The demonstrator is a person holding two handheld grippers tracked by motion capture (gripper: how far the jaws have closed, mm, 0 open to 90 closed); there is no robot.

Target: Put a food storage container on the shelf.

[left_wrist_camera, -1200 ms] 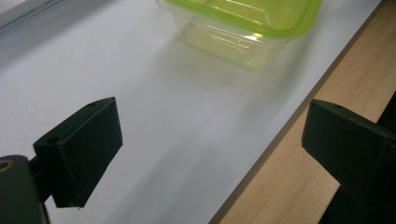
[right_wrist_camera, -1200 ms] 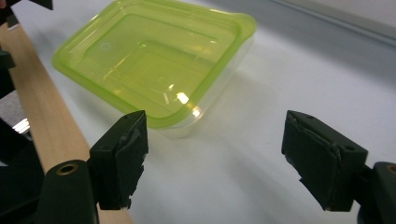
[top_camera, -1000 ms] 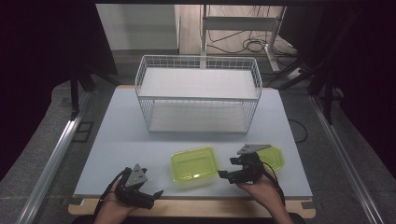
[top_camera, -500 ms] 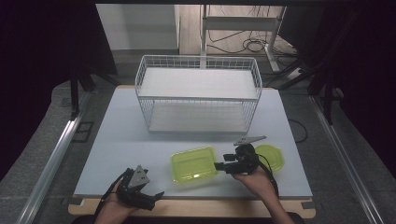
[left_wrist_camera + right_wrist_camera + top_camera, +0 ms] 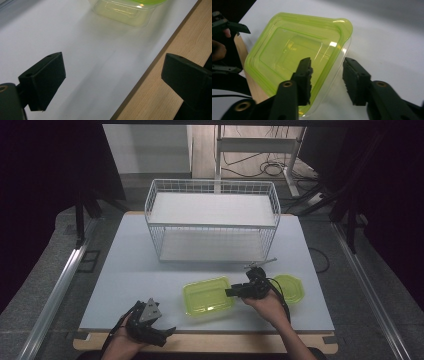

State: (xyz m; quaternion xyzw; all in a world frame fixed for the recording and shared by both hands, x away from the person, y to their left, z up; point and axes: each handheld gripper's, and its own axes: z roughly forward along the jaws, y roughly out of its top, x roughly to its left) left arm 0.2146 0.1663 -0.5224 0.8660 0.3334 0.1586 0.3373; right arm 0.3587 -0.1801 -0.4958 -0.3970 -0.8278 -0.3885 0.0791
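Now you are closing your right gripper around the rim of the clear rectangular plastic container with the lime-green lid, sitting at the table's near edge; its jaws are straddling it, not yet pinching. Lifting remains undone. Your left gripper is resting spread.

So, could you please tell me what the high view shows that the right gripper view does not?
High view alone: the white wire basket at the table's far side and a round yellow-green lid. Right gripper view alone: the right gripper straddling the rectangular container's rim, one jaw over the lid, one outside. Both share the yellow-green-lidded clear plastic container and white table.
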